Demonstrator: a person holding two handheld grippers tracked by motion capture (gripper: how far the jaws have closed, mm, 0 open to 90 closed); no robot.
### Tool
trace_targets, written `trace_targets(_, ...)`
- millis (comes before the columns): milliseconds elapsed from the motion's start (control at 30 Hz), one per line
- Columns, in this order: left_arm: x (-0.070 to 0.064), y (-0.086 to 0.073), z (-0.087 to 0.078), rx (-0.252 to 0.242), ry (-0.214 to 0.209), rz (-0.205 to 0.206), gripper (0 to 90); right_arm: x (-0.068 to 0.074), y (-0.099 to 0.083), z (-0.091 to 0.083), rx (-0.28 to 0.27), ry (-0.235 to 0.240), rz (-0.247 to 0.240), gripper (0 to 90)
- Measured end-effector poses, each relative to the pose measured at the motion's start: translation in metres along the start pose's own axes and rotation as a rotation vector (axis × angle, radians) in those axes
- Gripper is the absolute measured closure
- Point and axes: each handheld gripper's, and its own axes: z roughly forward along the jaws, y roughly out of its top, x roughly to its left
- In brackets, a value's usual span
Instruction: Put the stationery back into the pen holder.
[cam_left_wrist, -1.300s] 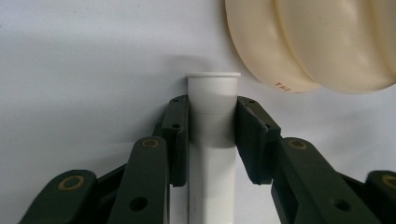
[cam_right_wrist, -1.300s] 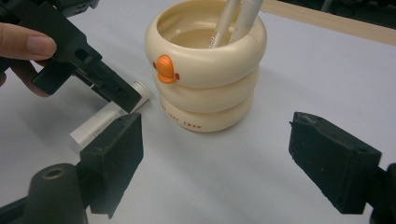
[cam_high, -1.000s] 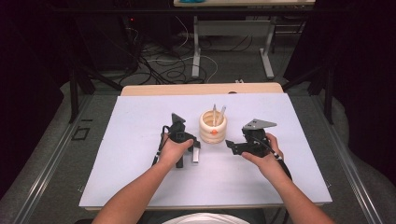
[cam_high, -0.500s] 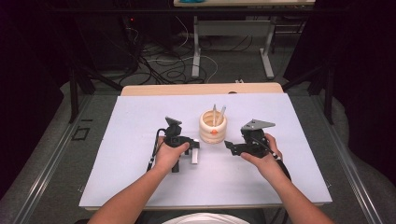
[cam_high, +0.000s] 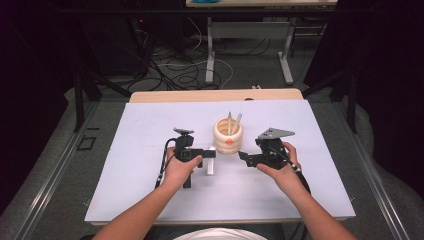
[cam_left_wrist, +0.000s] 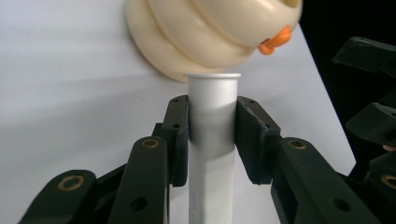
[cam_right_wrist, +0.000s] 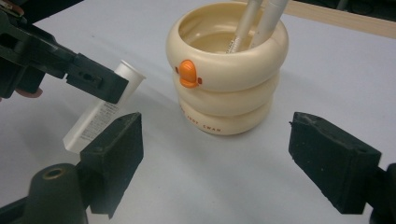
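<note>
Left gripper (cam_left_wrist: 212, 133): jaws closed on white tube (cam_left_wrist: 211, 121) just below its flanged end; tube lifted near the table, tilted, just beside cream holder (cam_high: 228, 136)

Right gripper (cam_right_wrist: 229, 158): jaws wide apart, holding nothing, facing the holder from its right

Holder: upright, mid-table, two white pens (cam_right_wrist: 259, 21) already standing inside; orange beak (cam_right_wrist: 187, 73) on the front

Progress, as judged: tube picked up, not yet in the holder; raising, uprighting and dropping it in remain

White table (cam_high: 125, 165): bare room on every side of the holder; far edge and side edges well apart from both grippers
</note>
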Motion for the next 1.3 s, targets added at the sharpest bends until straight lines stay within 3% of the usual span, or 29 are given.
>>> trace_targets(133, -0.002, 0.002, -0.005, -0.021, -0.028, 0.04, 66.9, 0.002, 0.001, 0.0, -0.007, 0.017, -0.003, 18.7)
trace_targets(300, -0.004, 0.005, -0.012, -0.034, -0.053, 0.062, 66.9, 0.005, 0.003, 0.0, -0.004, 0.061, 0.019, 20.5)
trace_targets(400, -0.005, 0.007, -0.016, -0.048, -0.074, 0.042, 66.9, 0.008, 0.003, 0.0, -0.007, 0.08, 0.023, 21.2)
trace_targets(467, -0.004, 0.008, -0.02, -0.064, -0.065, 0.073, 66.9, 0.009, 0.003, 0.0, -0.007, 0.094, 0.036, 22.4)
trace_targets(500, -0.005, 0.008, -0.021, -0.074, -0.074, 0.058, 66.9, 0.01, 0.003, 0.0, -0.006, 0.105, 0.045, 22.9)
trace_targets(533, -0.004, 0.009, -0.023, -0.069, -0.067, 0.086, 66.9, 0.011, 0.004, 0.0, 0.005, 0.115, 0.061, 23.3)
trace_targets(700, -0.007, 0.009, -0.03, -0.121, -0.082, 0.11, 66.9, 0.015, 0.005, 0.001, 0.014, 0.148, 0.091, 25.5)
trace_targets(867, -0.011, 0.009, -0.037, -0.146, -0.086, 0.148, 66.9, 0.017, 0.009, 0.0, -0.01, 0.181, 0.123, 25.5)
trace_targets(967, -0.014, 0.01, -0.041, -0.163, -0.084, 0.165, 66.9, 0.019, 0.014, 0.0, 0.008, 0.2, 0.14, 25.3)
trace_targets(1167, -0.02, 0.012, -0.05, -0.198, -0.097, 0.18, 66.9, 0.024, 0.022, 0.002, 0.018, 0.25, 0.212, 34.2)
trace_targets(1300, -0.02, 0.012, -0.054, -0.212, -0.096, 0.189, 66.9, 0.028, 0.027, 0.004, 0.005, 0.253, 0.22, 34.9)
